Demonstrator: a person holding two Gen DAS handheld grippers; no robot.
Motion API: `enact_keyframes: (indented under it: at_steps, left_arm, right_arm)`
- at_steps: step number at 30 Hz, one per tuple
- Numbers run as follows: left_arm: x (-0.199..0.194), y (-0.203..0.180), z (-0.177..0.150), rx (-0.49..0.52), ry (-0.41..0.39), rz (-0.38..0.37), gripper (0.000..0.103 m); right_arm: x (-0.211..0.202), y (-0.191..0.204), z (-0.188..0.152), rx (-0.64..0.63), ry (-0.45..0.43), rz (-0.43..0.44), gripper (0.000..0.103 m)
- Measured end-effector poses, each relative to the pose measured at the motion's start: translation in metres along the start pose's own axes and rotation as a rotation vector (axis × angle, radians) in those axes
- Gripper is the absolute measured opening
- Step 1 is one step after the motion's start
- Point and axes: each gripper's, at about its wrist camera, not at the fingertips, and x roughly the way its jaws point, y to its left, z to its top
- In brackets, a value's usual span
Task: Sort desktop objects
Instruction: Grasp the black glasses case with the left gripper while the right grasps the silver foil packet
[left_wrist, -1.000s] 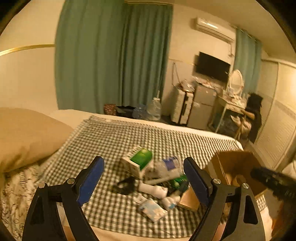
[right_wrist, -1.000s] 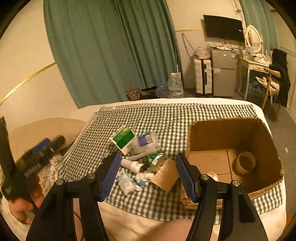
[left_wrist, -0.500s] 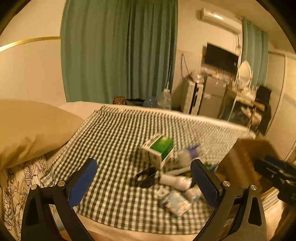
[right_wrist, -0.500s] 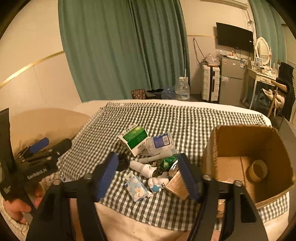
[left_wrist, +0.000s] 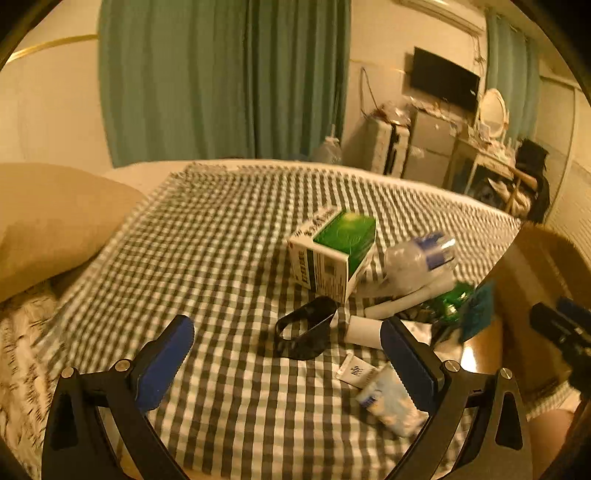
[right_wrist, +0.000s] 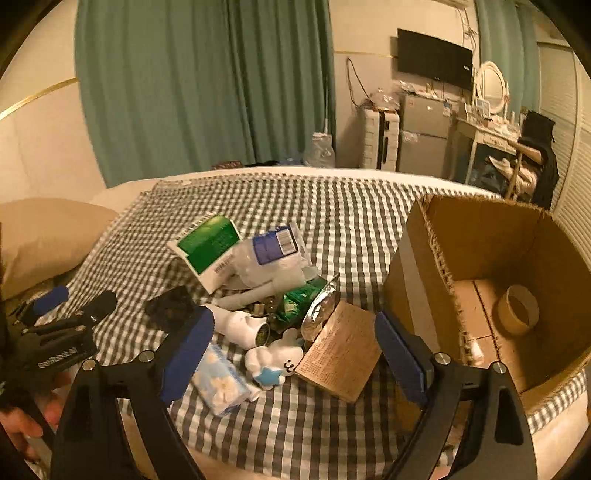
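A heap of small objects lies on a checked cloth (left_wrist: 207, 236) on a bed. It holds a green and white box (left_wrist: 332, 251) (right_wrist: 208, 251), a clear plastic bottle with a blue label (right_wrist: 271, 254), a black ring-shaped piece (left_wrist: 304, 332), a white tube (right_wrist: 240, 325), a tissue pack (right_wrist: 219, 384), a white toy figure (right_wrist: 273, 360) and a brown carton (right_wrist: 338, 356). My left gripper (left_wrist: 286, 356) is open and empty, low over the cloth before the black piece. My right gripper (right_wrist: 295, 343) is open and empty above the toy and carton.
An open cardboard box (right_wrist: 491, 229) stands right of the heap with a tape roll (right_wrist: 519, 310) inside. A tan pillow (left_wrist: 48, 221) lies at the left. Green curtains, a TV and furniture stand beyond the bed.
Both grippers have come closer to the heap and lower. The left one has swung so the black piece sits between its fingers' line. Both stay open.
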Motion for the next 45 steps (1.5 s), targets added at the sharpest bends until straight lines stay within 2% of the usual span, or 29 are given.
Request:
enact_keyframes:
  at_steps: [3,8,11,13,15,16,21,23,24,28,31,32,33,35,40,45]
  left_arm:
    - [0.030,0.002,-0.006,0.015,0.036,0.005,0.103]
    - [0.060,0.008,-0.011,-0.017,0.082,-0.079,0.103]
    - [0.071,0.013,-0.010,-0.023,0.080,-0.104,0.103]
    - [0.080,0.016,-0.011,-0.018,0.097,-0.094,0.103]
    - [0.088,0.016,-0.013,-0.012,0.111,-0.103,0.103]
    - [0.093,0.015,-0.014,-0.005,0.120,-0.109,0.103]
    - [0.115,0.012,-0.018,0.038,0.162,-0.119,0.103]
    - [0.118,0.008,-0.019,0.050,0.167,-0.144,0.103]
    - [0.120,0.006,-0.020,0.060,0.170,-0.146,0.103]
    - [0.127,0.002,-0.022,0.105,0.169,-0.114,0.103]
    - [0.127,0.005,-0.020,0.091,0.174,-0.118,0.092]
    - [0.127,0.007,-0.020,0.079,0.182,-0.127,0.086]
    - [0.127,0.009,-0.020,0.070,0.182,-0.137,0.073]
    - [0.126,0.010,-0.020,0.083,0.174,-0.149,0.058]
    - [0.117,0.001,-0.023,0.162,0.151,-0.114,0.058]
    - [0.109,0.005,-0.022,0.127,0.156,-0.103,0.058]
  right_arm:
    - [0.015,-0.002,-0.001,0.021,0.016,-0.023,0.089]
    - [0.040,-0.003,-0.003,0.029,0.055,-0.065,0.089]
    - [0.052,-0.007,-0.003,0.035,0.083,-0.082,0.082]
    - [0.060,-0.011,-0.002,0.050,0.100,-0.097,0.073]
    - [0.068,-0.017,-0.002,0.075,0.122,-0.091,0.070]
    - [0.072,-0.020,-0.002,0.092,0.134,-0.087,0.063]
    - [0.087,-0.022,-0.001,0.102,0.163,-0.084,0.054]
    - [0.093,-0.022,-0.001,0.087,0.178,-0.074,0.044]
    - [0.096,-0.022,-0.002,0.083,0.185,-0.066,0.035]
    - [0.098,-0.024,-0.006,0.074,0.191,-0.048,0.020]
    - [0.096,-0.024,-0.007,0.062,0.189,-0.046,0.020]
    - [0.097,-0.025,-0.007,0.066,0.190,-0.041,0.020]
    - [0.097,-0.025,-0.007,0.072,0.192,-0.034,0.020]
    - [0.096,-0.026,-0.008,0.074,0.193,-0.029,0.018]
    - [0.089,-0.030,-0.008,0.083,0.187,-0.027,0.014]
    - [0.084,-0.030,-0.005,0.081,0.178,-0.019,0.013]
